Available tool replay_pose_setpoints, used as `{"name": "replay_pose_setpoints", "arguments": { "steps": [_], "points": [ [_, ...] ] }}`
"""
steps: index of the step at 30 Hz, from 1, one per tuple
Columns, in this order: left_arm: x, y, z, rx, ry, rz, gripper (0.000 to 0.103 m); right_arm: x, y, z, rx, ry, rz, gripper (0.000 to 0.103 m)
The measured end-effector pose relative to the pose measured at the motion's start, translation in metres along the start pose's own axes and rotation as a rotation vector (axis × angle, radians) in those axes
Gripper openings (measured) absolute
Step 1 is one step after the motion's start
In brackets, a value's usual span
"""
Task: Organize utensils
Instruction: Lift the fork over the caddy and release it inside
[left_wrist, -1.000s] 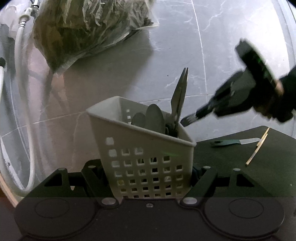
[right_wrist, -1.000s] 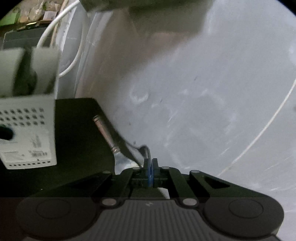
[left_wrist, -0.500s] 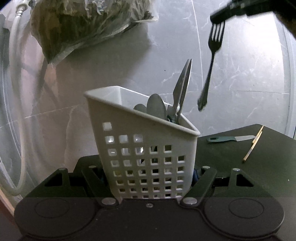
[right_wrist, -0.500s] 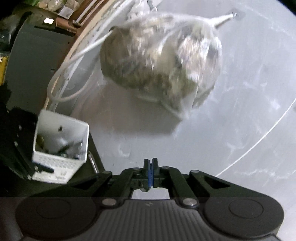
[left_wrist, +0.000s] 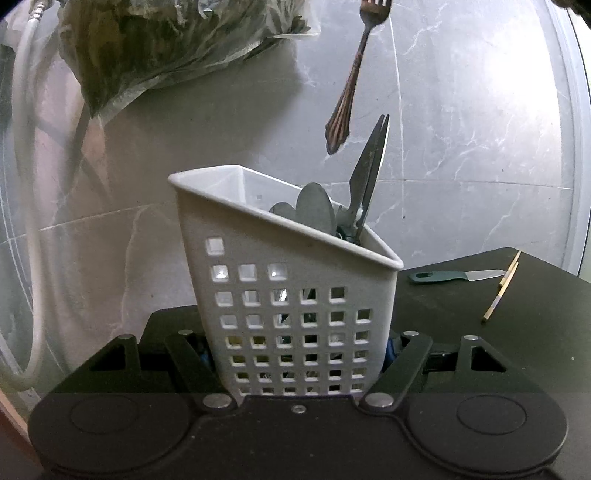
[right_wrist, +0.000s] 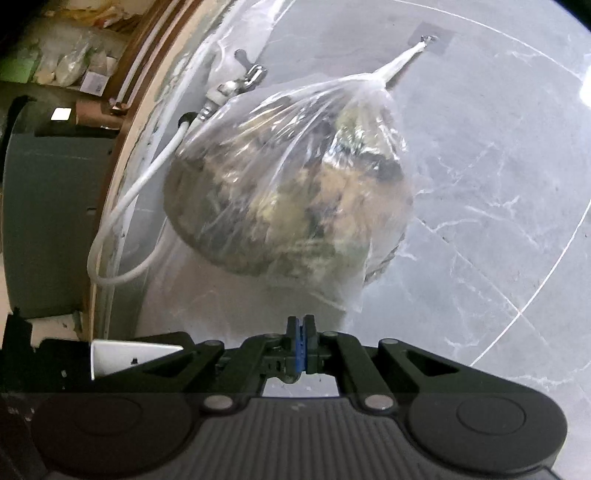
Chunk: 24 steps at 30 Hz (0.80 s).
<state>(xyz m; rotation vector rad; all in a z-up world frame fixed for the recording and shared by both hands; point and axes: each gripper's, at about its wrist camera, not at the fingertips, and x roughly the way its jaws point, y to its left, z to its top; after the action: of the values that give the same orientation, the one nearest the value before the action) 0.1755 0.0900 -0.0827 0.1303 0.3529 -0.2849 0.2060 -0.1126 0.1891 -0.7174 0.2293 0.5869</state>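
The left gripper (left_wrist: 301, 354) is squeezing the white basket (left_wrist: 295, 295), holding it up. The right gripper (right_wrist: 301, 345) is pinched shut, dangling the fork (left_wrist: 352, 81) above the basket. Next, the fork probably needs lowering handle-first beside the scissors (left_wrist: 365, 184).

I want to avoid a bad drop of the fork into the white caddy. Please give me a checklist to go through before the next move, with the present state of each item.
1. Caddy is gripped by the left hand-held gripper: ok, fingers on both its sides.
2. Fork is held handle down: ok. It hangs from its tines at the top edge; the right hand-held gripper is shut, but the grip itself is not visible.
3. Fork is above the caddy opening: cannot tell; it looks above and behind the scissors.
4. Free space in the caddy: ok; spoons and scissors fill the right corner, the left part looks empty.
5. Remaining items: not ok; knife and chopsticks lie on the black surface.
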Motion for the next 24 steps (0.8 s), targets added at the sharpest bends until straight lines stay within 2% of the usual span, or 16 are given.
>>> {"name": "replay_pose_setpoints", "arguments": {
  "steps": [4, 11, 24],
  "points": [
    [0.0, 0.002, 0.0, -0.004, -0.001, -0.004, 0.077, 0.003, 0.005, 0.013, -0.022, 0.022, 0.007, 0.0],
    [0.0, 0.004, 0.0, -0.01, 0.002, -0.006, 0.077, 0.002, 0.028, 0.024, -0.047, 0.01, 0.048, 0.001],
    [0.0, 0.004, 0.001, -0.008, 0.005, -0.007, 0.077, 0.009, 0.052, 0.014, -0.05, 0.05, 0.127, 0.001]
  ]
}}
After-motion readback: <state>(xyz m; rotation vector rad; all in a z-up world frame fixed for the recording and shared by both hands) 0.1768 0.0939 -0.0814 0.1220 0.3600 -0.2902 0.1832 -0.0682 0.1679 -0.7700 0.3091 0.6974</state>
